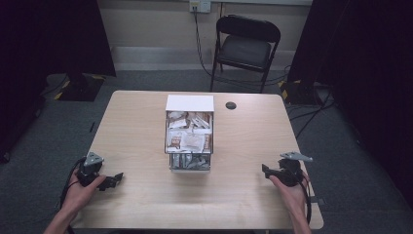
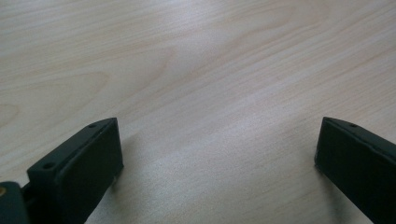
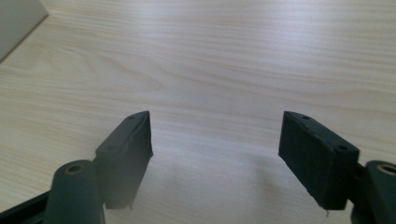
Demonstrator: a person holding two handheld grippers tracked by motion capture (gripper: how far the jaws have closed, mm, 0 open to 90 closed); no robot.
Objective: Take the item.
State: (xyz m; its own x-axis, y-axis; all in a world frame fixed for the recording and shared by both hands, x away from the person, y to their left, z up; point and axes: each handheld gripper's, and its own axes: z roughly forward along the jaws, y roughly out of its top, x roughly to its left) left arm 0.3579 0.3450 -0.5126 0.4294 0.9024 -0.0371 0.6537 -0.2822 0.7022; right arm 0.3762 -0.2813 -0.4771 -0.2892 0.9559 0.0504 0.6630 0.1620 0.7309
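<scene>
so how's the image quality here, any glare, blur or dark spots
High view: dim at the edges, black curtains swallow detail, and the packets in the drawer box are too soft to read. Left gripper view: pale sheen across the table, near claw blurred. Right gripper view: similar glare, soft shadows under the open claw.

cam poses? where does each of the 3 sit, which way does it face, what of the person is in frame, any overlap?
High view: above the near edge, facing forward and down on table, box, chair; forearms, left gripper, right gripper.
Left gripper view: on that gripper, facing bare tabletop; own open jaws.
Right gripper view: same; own open jaws.
Shared: the tabletop.
</scene>
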